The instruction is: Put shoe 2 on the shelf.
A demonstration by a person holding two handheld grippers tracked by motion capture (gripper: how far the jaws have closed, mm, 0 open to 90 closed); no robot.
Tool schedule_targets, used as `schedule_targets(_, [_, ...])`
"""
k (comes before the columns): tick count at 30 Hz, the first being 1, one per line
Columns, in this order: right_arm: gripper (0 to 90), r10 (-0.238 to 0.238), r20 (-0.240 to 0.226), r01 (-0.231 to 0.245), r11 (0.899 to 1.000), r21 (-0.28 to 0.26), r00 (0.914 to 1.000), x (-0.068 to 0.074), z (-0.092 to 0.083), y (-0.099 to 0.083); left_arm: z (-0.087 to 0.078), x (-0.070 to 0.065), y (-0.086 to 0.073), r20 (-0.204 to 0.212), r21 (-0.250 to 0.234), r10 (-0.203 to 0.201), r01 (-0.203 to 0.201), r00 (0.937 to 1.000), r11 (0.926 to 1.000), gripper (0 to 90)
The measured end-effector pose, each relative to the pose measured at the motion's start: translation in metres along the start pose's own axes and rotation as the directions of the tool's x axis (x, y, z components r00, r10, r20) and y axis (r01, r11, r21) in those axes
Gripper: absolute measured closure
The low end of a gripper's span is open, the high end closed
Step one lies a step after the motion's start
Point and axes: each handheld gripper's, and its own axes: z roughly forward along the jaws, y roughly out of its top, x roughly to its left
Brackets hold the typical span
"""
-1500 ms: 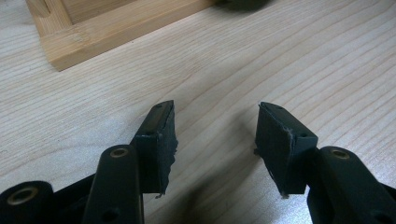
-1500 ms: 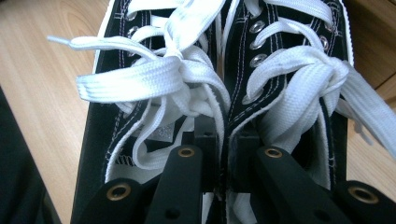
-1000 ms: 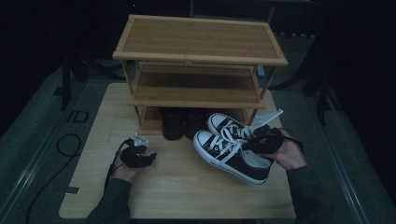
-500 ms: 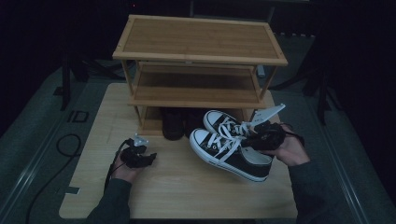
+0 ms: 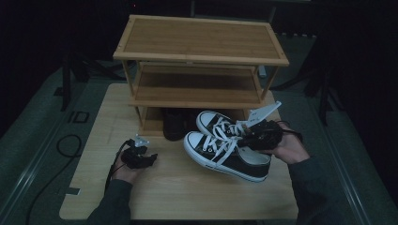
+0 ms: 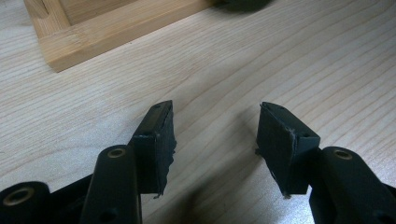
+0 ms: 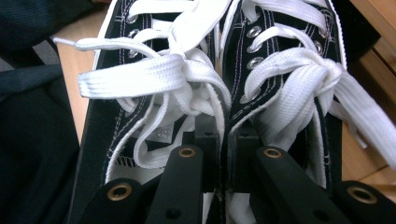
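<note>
Wooden rack [image 5: 199,56] faces right gripper [image 5: 263,136], jaws pinching sneakers [image 5: 225,147]; left gripper [image 5: 138,157] spread.

The right gripper [image 5: 256,136], its jaws pinched on the inner collars of the pair of black sneakers [image 5: 225,147], has carried the pair a little higher and farther from the near edge of the table [image 5: 94,197], toward the wooden shoe rack [image 5: 199,56]. The toes now hang closer to the dark shoes [image 5: 173,124] on the rack's bottom shelf, and the near sneaker's heel is lifted off the table.
</note>
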Motion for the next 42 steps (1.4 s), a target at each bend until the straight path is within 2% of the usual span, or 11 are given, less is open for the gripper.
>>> schedule_targets(7, [85.3, -0.013, -0.038, 0.012, 0.999, -0.029, 0.9992, 0.002, -0.003, 0.012, 0.000, 0.000, 0.000, 0.001, 0.000, 0.001, -0.001, 1.0000, 1.0000, 46.7])
schedule_targets(10, [85.3, -0.033, -0.057, 0.031, 0.999, -0.039, 0.9978, 0.004, -0.006, 0.019, 0.000, 0.000, 0.000, 0.000, 0.000, 0.001, -0.001, 1.0000, 1.0000, 46.7])
schedule_targets(16, [85.3, -0.051, -0.063, 0.046, 0.997, -0.067, 0.9967, 0.006, -0.011, 0.031, 0.000, 0.000, 0.000, 0.000, -0.001, 0.001, -0.001, 1.0000, 1.0000, 46.7])
schedule_targets(22, [85.2, -0.065, -0.014, 0.064, 0.996, -0.054, 0.9978, 0.005, -0.016, 0.041, 0.000, 0.000, 0.000, 0.001, -0.001, 0.001, -0.001, 1.0000, 1.0000, 46.7])
schedule_targets(30, [85.2, -0.041, 0.015, 0.042, 0.994, -0.098, 0.9990, -0.005, -0.024, 0.047, 0.000, 0.000, 0.000, 0.000, -0.001, 0.001, -0.001, 1.0000, 1.0000, 46.7])
schedule_targets(33, [85.3, -0.022, 0.041, 0.026, 0.994, -0.103, 0.9989, -0.009, -0.025, 0.051, 0.000, 0.000, 0.000, 0.000, -0.001, 0.000, 0.000, 1.0000, 1.0000, 46.7])
schedule_targets(35, [85.4, -0.016, 0.065, 0.023, 0.994, -0.105, 0.9977, -0.013, -0.023, 0.054, 0.000, 0.000, 0.000, 0.000, -0.001, 0.000, 0.000, 1.0000, 1.0000, 46.7])
schedule_targets(39, [85.6, 0.027, 0.108, -0.016, 0.994, -0.109, 0.9937, -0.023, -0.017, 0.059, 0.000, 0.000, 0.000, 0.001, -0.001, 0.002, -0.002, 1.0000, 1.0000, 46.7])
schedule_targets(42, [85.8, 0.048, 0.156, -0.031, 0.993, -0.111, 0.9866, -0.028, -0.012, 0.062, 0.000, 0.000, 0.000, 0.002, -0.001, 0.002, -0.002, 1.0000, 1.0000, 46.7])
